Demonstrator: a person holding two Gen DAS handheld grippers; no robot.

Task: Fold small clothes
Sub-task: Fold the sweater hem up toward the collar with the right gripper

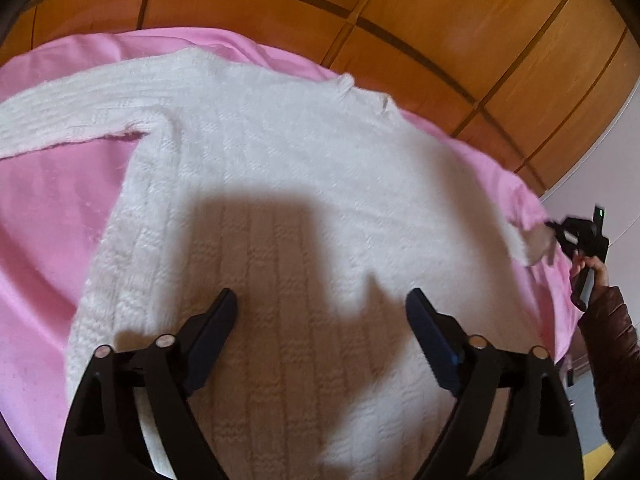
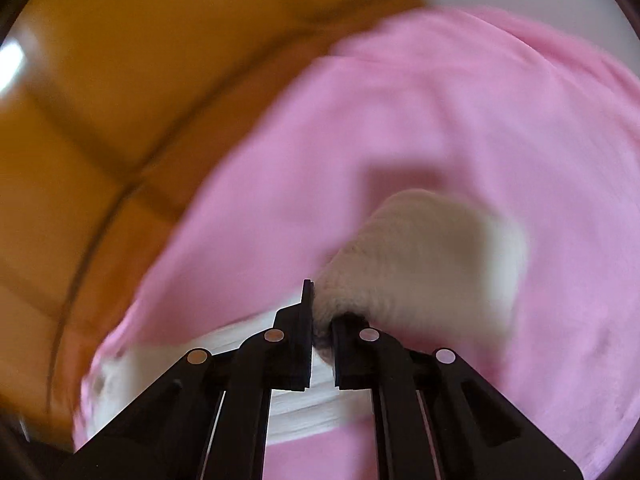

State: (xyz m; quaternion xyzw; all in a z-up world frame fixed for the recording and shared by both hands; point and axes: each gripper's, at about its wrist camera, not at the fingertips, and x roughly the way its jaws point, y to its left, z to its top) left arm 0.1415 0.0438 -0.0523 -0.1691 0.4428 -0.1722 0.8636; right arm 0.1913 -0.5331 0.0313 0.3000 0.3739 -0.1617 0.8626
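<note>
Two claws: your right gripper (image 2: 322, 340) pinches the fluffy white knit sweater (image 1: 280, 184) by its sleeve end to fold it; left gripper (image 1: 322, 320) hangs wide open, empty. Sweater's flat on pink sheet (image 1: 44, 216).

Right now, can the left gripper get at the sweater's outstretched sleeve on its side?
Probably yes. The left gripper hangs open above the white knit sweater, and its left sleeve lies flat on the pink sheet with nothing over it. The right gripper is pinching the other sleeve, well away.
</note>
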